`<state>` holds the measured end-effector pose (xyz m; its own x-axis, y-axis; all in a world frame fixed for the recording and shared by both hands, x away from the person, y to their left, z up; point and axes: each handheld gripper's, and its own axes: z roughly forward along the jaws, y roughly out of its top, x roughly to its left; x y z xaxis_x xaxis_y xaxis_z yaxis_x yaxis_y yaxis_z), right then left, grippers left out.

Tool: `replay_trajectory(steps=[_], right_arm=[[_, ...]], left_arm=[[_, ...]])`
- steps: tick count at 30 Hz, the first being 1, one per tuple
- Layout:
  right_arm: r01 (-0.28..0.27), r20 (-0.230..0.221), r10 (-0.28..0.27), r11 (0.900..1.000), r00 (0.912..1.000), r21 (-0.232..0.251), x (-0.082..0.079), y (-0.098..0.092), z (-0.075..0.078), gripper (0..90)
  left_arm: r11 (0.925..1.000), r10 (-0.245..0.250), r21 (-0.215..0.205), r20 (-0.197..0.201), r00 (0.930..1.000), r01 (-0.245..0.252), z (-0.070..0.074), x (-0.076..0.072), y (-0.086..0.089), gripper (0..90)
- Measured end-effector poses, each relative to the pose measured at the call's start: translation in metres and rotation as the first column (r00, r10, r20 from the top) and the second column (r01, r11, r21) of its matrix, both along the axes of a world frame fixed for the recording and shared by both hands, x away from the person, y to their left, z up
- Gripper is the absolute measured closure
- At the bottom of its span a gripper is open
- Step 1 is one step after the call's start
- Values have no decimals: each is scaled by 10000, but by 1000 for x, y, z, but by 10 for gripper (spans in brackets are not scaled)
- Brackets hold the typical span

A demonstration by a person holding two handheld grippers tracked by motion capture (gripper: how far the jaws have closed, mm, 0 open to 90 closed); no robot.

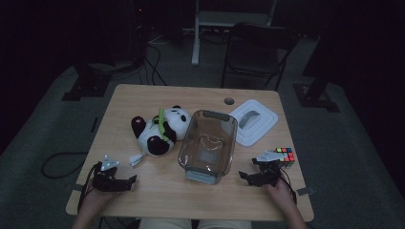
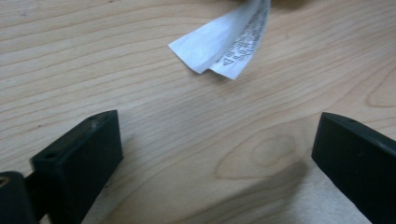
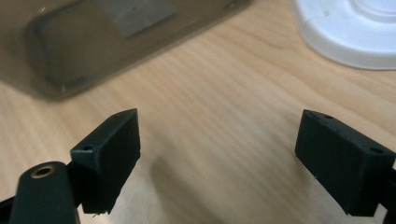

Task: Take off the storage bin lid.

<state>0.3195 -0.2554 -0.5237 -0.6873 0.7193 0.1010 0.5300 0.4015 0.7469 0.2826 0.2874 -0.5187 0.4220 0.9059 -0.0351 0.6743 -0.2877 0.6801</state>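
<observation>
Soft, light plush panda (image 1: 160, 130) near table (image 1: 143, 200) middle; best pinched at belly, not label (image 2: 226, 39); both tongs, left (image 1: 130, 181) and right (image 1: 243, 176), wide, empty.

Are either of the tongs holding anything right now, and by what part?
Nothing is held. The left tongs stand open over bare table, near the panda's tag. The right tongs are open too, short of the bin.

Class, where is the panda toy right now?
In the high view, the panda lies left of centre on the table, beside the clear bin.
</observation>
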Motion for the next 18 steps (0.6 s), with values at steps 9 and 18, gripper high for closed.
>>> replay_trajectory(steps=[9, 18], right_arm=[[-289, 274, 309, 9972, 9991, -694, -10, 3, -3, 138], [-274, 418, 316, 9949, 9986, -973, -11, 5, -3, 135]], left_arm=[[9997, -222, -78, 113, 9997, 223, 17, 2, -6, 48], [9989, -454, -120, 527, 9976, 461, 39, 10, -18, 47]])
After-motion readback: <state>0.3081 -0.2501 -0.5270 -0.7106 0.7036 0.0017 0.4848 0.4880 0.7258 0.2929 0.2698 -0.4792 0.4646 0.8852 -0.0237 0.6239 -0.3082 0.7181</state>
